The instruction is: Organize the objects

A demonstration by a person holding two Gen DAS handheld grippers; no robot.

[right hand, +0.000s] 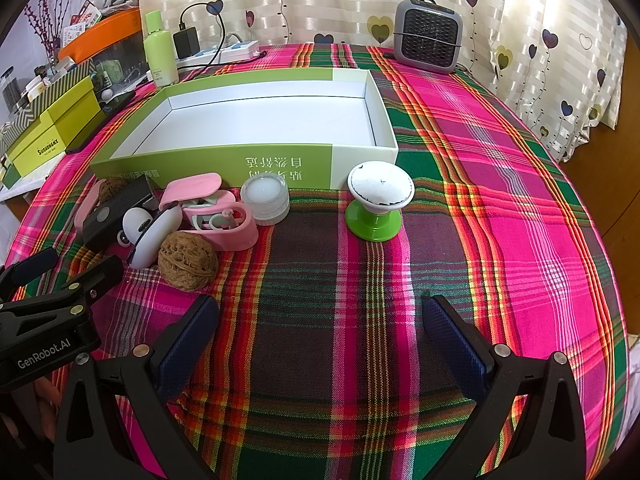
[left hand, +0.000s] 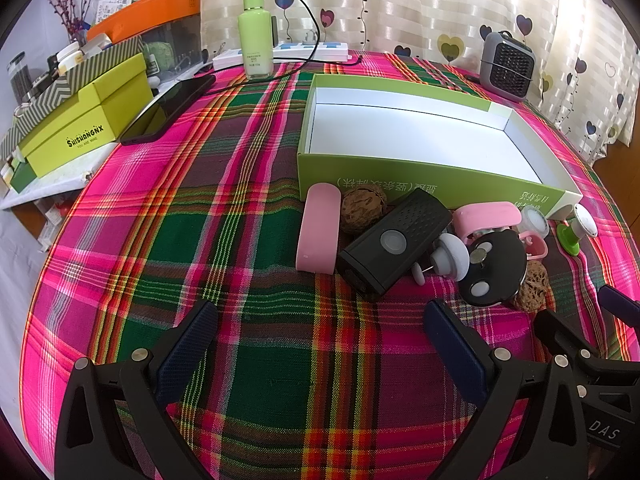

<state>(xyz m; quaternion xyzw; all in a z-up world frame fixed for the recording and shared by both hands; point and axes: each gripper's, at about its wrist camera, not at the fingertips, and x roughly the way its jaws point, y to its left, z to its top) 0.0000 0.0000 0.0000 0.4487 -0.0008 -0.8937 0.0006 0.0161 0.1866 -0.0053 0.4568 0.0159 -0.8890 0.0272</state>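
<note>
A green box (left hand: 400,168) (right hand: 208,164) with a white inside lies open and holds nothing on the plaid cloth. Along its near wall lies a cluster: a pink case (left hand: 318,228), a black device (left hand: 394,240), two walnuts (left hand: 360,208) (right hand: 187,262), a black round piece (left hand: 494,268), a pink open case (right hand: 216,216), a clear jar (right hand: 266,198) and a white knob on a green base (right hand: 378,200). My left gripper (left hand: 320,332) hovers open just short of the black device. My right gripper (right hand: 320,320) is open too, with nothing between its fingers, short of the knob.
At the back stand a green bottle (left hand: 256,32), a power strip (left hand: 280,54) with a cable and a small grey heater (right hand: 428,36). A phone (left hand: 168,110) and yellow-green boxes (left hand: 80,128) lie at the left. The left gripper's body (right hand: 48,300) shows at the right view's left edge.
</note>
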